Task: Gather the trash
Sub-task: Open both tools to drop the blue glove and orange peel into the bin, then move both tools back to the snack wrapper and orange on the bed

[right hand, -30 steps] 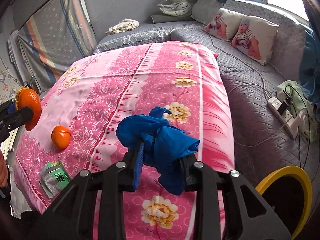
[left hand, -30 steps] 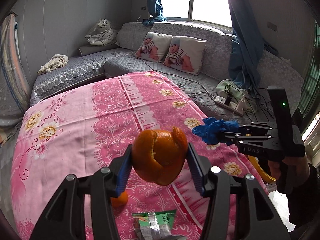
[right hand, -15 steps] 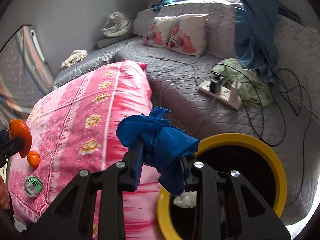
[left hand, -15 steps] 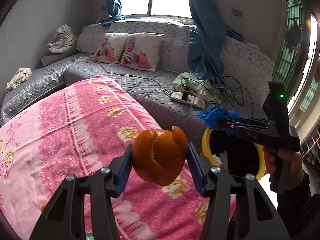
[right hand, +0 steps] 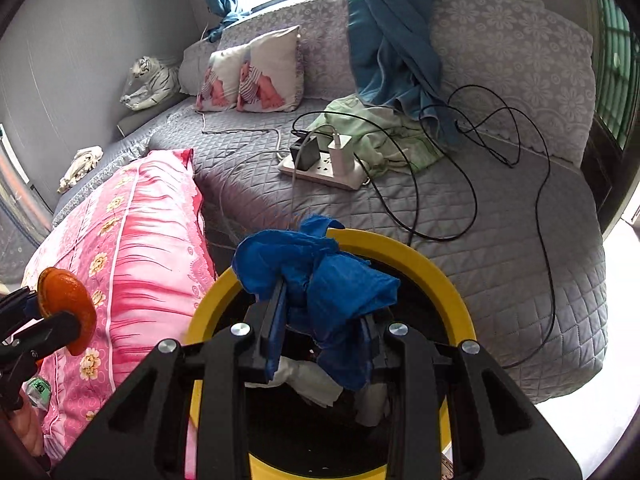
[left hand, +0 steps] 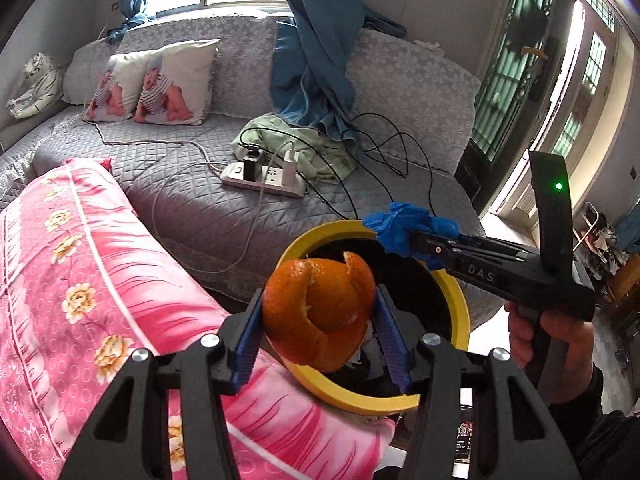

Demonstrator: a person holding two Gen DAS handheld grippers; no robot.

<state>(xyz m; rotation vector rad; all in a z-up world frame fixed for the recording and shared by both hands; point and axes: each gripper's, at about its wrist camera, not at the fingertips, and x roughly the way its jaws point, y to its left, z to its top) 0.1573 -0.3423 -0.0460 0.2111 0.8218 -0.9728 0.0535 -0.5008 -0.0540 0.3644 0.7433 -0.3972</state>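
My left gripper [left hand: 318, 326] is shut on a curled orange peel [left hand: 320, 312], held over the near rim of a yellow-rimmed black trash bin [left hand: 456, 300]. My right gripper [right hand: 320, 320] is shut on a crumpled blue cloth [right hand: 320, 276] above the same trash bin [right hand: 432, 268], which holds white paper [right hand: 308, 376]. In the left wrist view the right gripper [left hand: 416, 240] and its blue cloth [left hand: 400, 224] hang over the bin's far rim. In the right wrist view the left gripper's orange peel [right hand: 66, 304] shows at the left edge, and a green wrapper [right hand: 38, 388] lies on the pink quilt.
A pink flowered quilt [left hand: 80, 280] lies left of the bin. Behind it, a grey quilted sofa [right hand: 500, 240] carries a white power strip [right hand: 320, 168] with chargers, black cables [right hand: 472, 200], a green cloth and two pillows [right hand: 252, 76]. A hand [left hand: 548, 340] holds the right gripper.
Both grippers swung from over the pink quilt to the yellow bin, each still gripping its load. The whole orange has left both views; the green wrapper remains only at the right wrist view's left edge.
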